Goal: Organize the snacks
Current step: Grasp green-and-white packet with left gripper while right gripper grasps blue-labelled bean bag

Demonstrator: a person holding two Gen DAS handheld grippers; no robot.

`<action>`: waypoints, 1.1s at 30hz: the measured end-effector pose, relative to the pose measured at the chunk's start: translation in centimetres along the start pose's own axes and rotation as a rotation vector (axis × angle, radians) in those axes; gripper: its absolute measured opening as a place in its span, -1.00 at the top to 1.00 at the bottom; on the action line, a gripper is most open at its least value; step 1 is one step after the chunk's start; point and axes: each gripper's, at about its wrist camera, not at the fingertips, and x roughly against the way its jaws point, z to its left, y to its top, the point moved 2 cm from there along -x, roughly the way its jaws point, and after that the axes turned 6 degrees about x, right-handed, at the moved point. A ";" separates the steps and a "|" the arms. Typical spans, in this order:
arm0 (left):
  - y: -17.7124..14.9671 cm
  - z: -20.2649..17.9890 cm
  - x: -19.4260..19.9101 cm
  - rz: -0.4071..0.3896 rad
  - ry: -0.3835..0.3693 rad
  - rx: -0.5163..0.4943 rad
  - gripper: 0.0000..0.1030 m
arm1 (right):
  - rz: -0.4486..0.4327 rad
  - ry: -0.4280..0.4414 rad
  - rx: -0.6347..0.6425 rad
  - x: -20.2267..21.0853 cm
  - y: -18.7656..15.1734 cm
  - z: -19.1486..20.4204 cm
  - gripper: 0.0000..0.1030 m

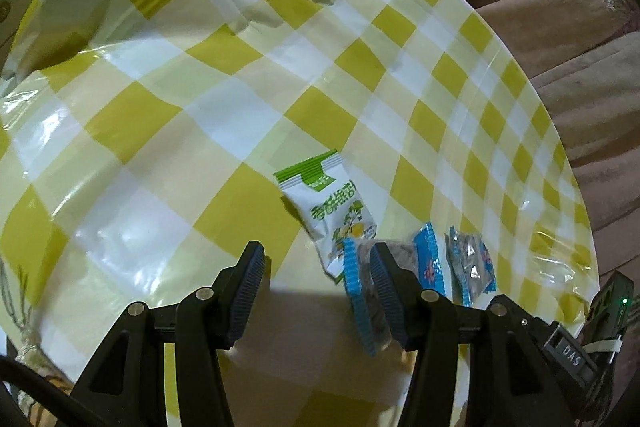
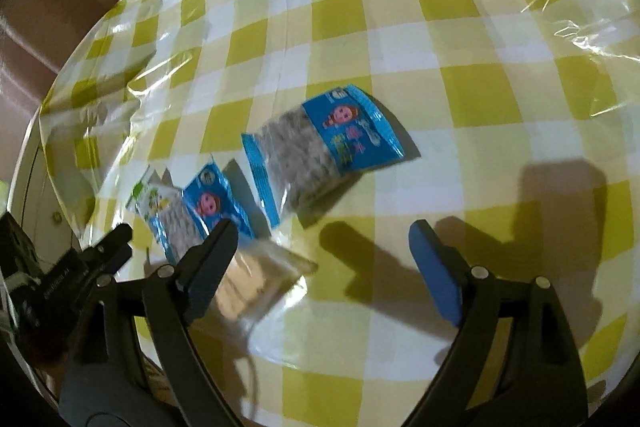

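A round bench (image 1: 168, 131) carries a yellow-and-white checked cloth under shiny clear plastic; brown upholstery (image 1: 560, 39) lies beyond its far right edge. The left claw (image 1: 316, 291) is spread wide and grasps nothing; the left and far parts are free. A green-white snack packet (image 1: 332, 215) with Chinese writing lies beside two blue packets (image 1: 428, 259), one just behind its right finger. The right claw (image 2: 320, 259) is also released, with a blue packet (image 2: 324, 151) showing a cartoon face beyond it.
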 end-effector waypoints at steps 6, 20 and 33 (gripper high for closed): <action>0.7 -0.7 -1.3 0.006 -0.004 0.018 -0.09 | 0.016 0.033 -0.062 -1.3 1.7 0.3 -0.73; 1.7 -2.8 -3.7 -0.010 0.055 -0.058 -0.09 | 0.019 0.025 -0.185 -4.3 4.7 -0.2 -0.83; 2.0 -2.7 -3.6 -0.048 0.151 -0.160 0.27 | -0.001 -0.160 0.018 -5.1 4.7 2.4 -0.66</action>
